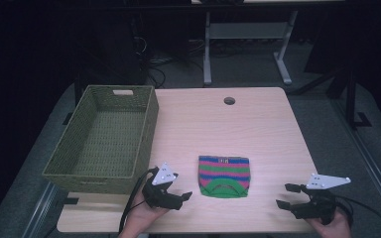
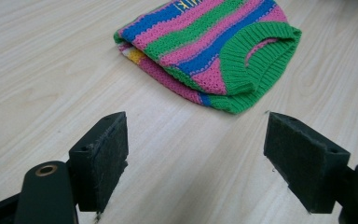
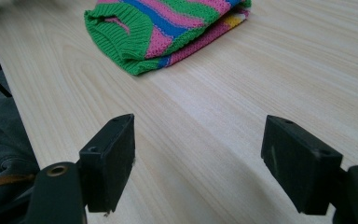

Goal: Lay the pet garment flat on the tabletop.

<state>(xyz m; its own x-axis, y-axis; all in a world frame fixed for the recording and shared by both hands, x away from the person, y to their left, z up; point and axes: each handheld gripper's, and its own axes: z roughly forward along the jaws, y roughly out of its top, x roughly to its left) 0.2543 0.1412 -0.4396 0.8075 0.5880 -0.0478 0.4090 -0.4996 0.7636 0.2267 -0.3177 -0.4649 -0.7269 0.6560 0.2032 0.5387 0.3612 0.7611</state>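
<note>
Flanking the folded sweater

Hovering either side of the striped sweater (image 1: pixel 223 176) on the worktop (image 1: pixel 258 129): left tool (image 1: pixel 182 197) just beside it, right tool (image 1: pixel 286 196) farther off, both wide open, empty. Approach step, apparently; next calls for closing in on its edges, perhaps toward the basket (image 1: pixel 146 131) left of it.

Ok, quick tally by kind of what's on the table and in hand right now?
Folded striped knit garment: 1
Green woven basket: 1
Grippers, both open and holding nothing: 2 (left gripper, right gripper)
Total: 4
</note>
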